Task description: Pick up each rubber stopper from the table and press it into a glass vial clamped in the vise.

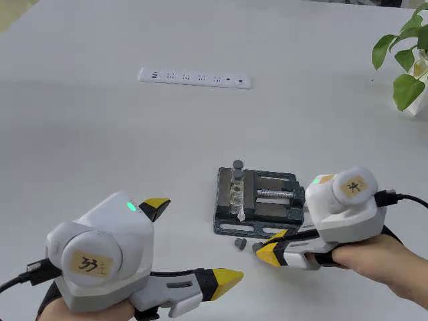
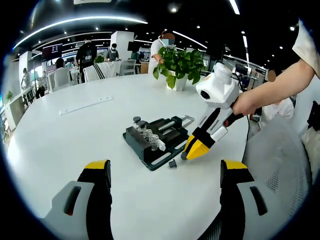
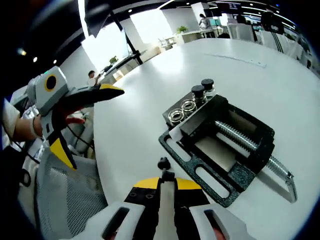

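Vise (image 1: 267,200): dark metal, sitting flat on the pale tabletop (image 1: 100,134). Its screw is exposed and its jaws are closed on a row of vials at one end.
Glass vials (image 3: 181,111): upright and side by side in the vise. The right gripper view shows two with open mouths at the near end of the row.
Fitted stoppers (image 1: 237,165): two dark caps seated in the vials at the far end of the vise's row.
Loose stopper (image 1: 240,244): lies on the tabletop just beside the near edge of the vise's base, not touching it.
Right hand-held gripper (image 1: 262,249): low over the tabletop just in front of the vise's near edge. Its yellow-tipped jaws are drawn together on a small dark held stopper (image 3: 167,175).
Held stopper: pinched at the jaw tips, just beside the loose stopper and off the vise.
Left hand-held gripper (image 1: 194,239): well to the left of the vise on its near side. Its jaws are spread wide with nothing between them.
Power strip (image 1: 194,77): white, on the tabletop well beyond the vise.
Potted plant (image 1: 404,60): green leaves, beyond the vise and to its right.
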{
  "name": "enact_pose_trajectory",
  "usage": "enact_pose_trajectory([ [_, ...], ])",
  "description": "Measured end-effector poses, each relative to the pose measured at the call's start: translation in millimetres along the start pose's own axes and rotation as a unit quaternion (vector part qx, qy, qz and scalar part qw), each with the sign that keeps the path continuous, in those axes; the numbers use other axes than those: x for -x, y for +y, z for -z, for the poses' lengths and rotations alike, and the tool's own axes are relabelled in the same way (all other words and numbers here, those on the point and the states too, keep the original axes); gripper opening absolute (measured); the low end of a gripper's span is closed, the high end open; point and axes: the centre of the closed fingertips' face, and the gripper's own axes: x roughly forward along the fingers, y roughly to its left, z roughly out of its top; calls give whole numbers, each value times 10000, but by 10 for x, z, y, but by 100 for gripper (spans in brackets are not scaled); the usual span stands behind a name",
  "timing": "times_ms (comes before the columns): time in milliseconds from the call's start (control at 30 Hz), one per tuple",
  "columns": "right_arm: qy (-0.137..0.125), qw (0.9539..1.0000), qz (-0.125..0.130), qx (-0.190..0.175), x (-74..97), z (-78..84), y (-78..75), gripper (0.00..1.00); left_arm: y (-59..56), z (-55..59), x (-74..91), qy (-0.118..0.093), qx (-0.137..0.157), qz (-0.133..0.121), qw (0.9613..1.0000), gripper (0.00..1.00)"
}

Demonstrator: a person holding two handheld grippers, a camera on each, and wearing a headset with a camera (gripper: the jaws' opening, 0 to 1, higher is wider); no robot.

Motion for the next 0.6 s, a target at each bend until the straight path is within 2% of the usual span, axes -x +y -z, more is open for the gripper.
enact_pose_trajectory([
  [67, -454, 9978, -133, -463, 96, -183, -2, 5, -7, -46, -3, -48, -34, 30, 10000, 89],
  [200, -979, 9897, -424, -955, 325, -441, 37, 5, -9, -148, -14, -130, -106, 29, 9999, 88],
  [267, -1143, 9860, -514, -1096, 410, -522, 46, 5, -16, -188, -20, -174, -147, 49, 9997, 87],
  [433, -1581, 9713, -913, -1524, 654, -725, 199, 5, -49, -335, -25, -347, -359, 159, 9986, 82],
  [467, -1655, 9666, -1061, -1644, 710, -766, 259, 5, -64, -391, -19, -392, -407, 187, 9982, 81],
  [600, -1897, 9548, -1444, -1773, 868, -880, 446, 5, -108, -545, -16, -556, -483, 272, 9969, 76],
])
